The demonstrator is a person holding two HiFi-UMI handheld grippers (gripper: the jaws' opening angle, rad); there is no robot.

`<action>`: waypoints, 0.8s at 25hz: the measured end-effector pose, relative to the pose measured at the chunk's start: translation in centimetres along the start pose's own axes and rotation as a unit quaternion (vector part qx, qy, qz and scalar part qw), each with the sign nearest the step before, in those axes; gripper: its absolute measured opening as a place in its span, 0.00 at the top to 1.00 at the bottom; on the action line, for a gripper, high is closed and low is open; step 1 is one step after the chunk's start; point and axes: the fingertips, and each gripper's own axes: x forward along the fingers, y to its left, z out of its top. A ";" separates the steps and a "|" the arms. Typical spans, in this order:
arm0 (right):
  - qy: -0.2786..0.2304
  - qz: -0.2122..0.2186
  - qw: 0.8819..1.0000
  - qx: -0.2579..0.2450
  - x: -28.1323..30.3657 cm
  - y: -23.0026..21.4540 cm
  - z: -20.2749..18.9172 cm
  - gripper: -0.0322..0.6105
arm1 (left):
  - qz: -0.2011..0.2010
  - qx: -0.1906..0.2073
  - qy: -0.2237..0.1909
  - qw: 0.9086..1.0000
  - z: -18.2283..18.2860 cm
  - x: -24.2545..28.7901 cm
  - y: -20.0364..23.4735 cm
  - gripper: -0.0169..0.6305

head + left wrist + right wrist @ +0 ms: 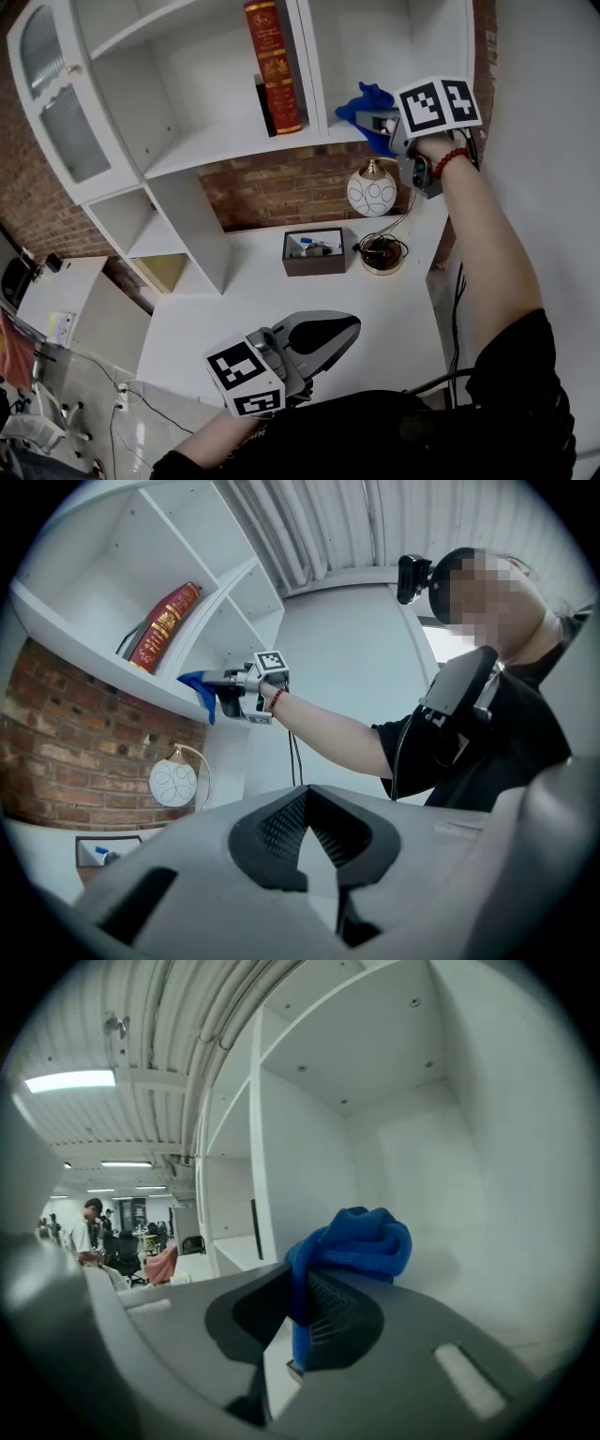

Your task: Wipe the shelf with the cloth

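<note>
A bunched blue cloth is pinched in my right gripper, which is shut on it. It is held at the front edge of the right compartment of the white shelf, with my arm stretched up to it. The left gripper view shows the same cloth hanging over the shelf edge in front of the right gripper. My left gripper hovers low over the white desk, jaws together and holding nothing.
A red book and a thin dark book stand in the middle compartment. Below the shelf are a round white lamp, a dark box of small items and a gold dish with cables. A glass-fronted cabinet door is at the left.
</note>
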 end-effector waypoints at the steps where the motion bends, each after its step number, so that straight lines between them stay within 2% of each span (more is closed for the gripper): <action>1: -0.001 0.013 1.000 -0.002 0.9 1.2 -0.2 0.90 | 0.008 -0.003 0.001 1.000 -0.3 -0.3 0.0 0.97; 3: 0.001 0.009 1.000 -0.017 2.3 2.4 -0.5 0.90 | 0.023 -0.004 -0.002 1.000 -0.3 -1.0 0.0 0.97; 6: 0.014 -0.034 0.998 -0.058 3.0 2.4 -0.9 0.90 | 0.041 -0.002 -0.006 0.999 -0.1 -2.1 -0.1 0.97; 11: 0.037 -0.067 0.993 -0.090 2.9 2.0 -1.2 0.90 | 0.050 -0.012 -0.006 0.999 -0.5 -2.6 -0.7 0.97; 20: 0.036 -0.090 0.993 -0.063 0.0 -0.3 -2.4 0.90 | 0.048 -0.016 -0.012 0.999 -1.0 -2.7 -2.9 0.97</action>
